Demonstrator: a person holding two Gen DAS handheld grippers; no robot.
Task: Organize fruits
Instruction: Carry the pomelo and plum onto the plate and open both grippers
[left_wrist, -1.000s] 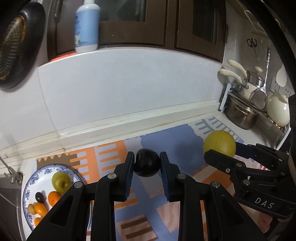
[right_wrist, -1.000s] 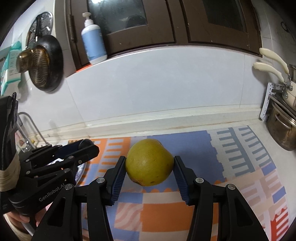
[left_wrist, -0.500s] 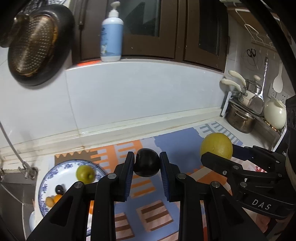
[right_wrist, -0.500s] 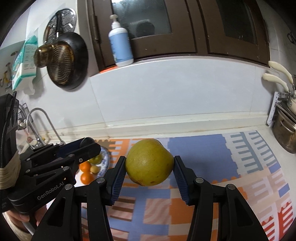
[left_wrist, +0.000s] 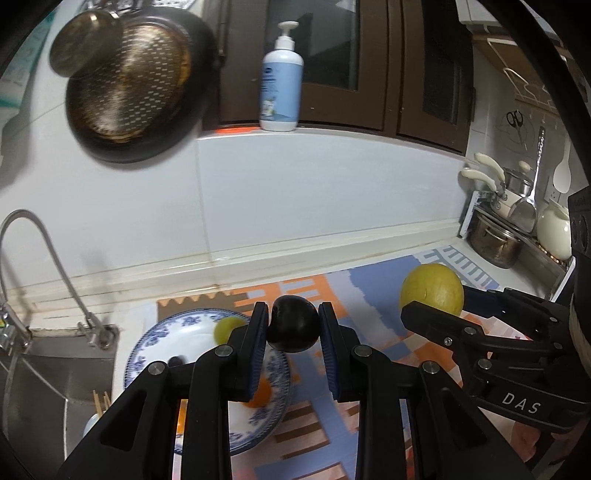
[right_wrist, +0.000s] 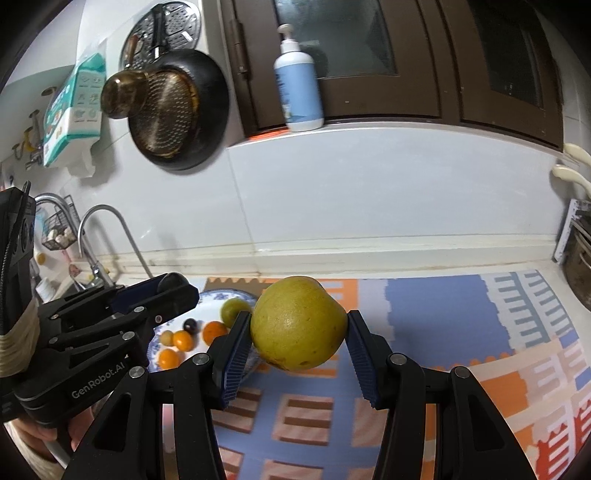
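Plate (left_wrist: 147, 343) is lying at the mat's (right_wrist: 443, 325) left edge, just left of the left gripper (left_wrist: 293, 326), which is clenching a dark plum (left_wrist: 293, 325); the right gripper (right_wrist: 299, 343), gripping a yellow pear (right_wrist: 297, 323), is hovering farther right, so the left looks nearer.

Left gripper (left_wrist: 293, 326) and right gripper (right_wrist: 297, 341), held side by side, each with both fingers clamped on a held object

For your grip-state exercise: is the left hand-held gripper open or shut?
Shut: the left hand-held gripper clamps a dark plum between both pads.
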